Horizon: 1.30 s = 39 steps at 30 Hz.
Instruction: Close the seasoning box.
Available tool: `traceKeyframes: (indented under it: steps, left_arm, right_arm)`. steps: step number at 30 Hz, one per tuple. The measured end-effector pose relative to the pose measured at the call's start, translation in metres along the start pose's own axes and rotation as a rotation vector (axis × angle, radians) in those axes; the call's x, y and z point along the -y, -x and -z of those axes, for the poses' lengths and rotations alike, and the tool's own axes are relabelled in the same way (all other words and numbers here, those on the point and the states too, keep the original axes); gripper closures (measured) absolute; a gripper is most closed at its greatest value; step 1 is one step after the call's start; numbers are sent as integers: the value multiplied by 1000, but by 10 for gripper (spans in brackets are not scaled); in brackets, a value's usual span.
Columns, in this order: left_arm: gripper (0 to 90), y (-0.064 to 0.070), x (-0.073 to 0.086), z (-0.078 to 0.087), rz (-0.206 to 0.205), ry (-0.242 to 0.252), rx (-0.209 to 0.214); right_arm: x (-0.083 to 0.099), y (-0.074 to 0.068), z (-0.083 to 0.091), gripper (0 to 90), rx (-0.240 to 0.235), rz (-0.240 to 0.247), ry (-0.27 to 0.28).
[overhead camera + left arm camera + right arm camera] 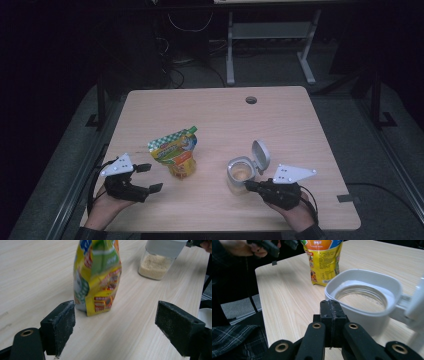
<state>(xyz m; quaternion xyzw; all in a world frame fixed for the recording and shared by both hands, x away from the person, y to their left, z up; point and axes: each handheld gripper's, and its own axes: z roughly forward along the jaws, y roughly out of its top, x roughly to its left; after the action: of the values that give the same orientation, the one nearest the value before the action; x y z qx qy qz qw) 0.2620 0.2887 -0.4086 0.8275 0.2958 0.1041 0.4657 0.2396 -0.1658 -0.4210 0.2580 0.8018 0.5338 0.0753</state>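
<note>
Pouch (177, 152) is standing upright on the desk (210, 107), left of centre, with its spout at the top. It is being faced by the left gripper (149, 177), whose fingers (58, 327) are spread wide apart, with nothing between them; in the left gripper view the pouch is seen just ahead of the gap, not yet inside it.

To the right of the pouch, and apart from it, a jar (240, 172) is standing with its hinged lid (260, 155) flipped open and tilted back. A shallow layer of pale grains is showing at the jar's bottom in the left gripper view. The right gripper (251, 185) is being held at the jar's near side, its fingers (333, 315) pressed together on nothing, their tips at or just short of the jar's rim (342, 303); whether they are touching it cannot be told.

Judged from this, the approach to the pouch is in hand, most likely so that the jar can be refilled from it. For the next move, the left gripper would need to be brought forward until the pouch's body lies between the open fingers, which would then be closed firmly but not so hard that the soft pack is crushed. The jar may need to be steadied by the right gripper.
</note>
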Motion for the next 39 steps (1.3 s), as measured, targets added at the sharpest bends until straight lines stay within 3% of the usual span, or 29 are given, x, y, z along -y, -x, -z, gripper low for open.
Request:
traceKeyframes:
  steps: [5, 11, 21, 32, 39]
  left_arm:
    - [160, 7, 14, -2, 18, 19, 2]
    - [159, 13, 20, -13, 4, -14, 14]
    - [160, 16, 23, -24, -3, -38, 43]
    - [160, 16, 25, -31, -4, -58, 48]
    - [160, 15, 25, -31, -4, -64, 47]
  right_arm:
    - [6, 7, 14, 900, 45, -20, -1]
    - [12, 19, 26, 900, 99, -29, 3]
    - [14, 34, 38, 900, 141, -58, 32]
    - [-1, 53, 34, 900, 195, -49, 95]
    - [-11, 55, 27, 900, 184, -42, 119]
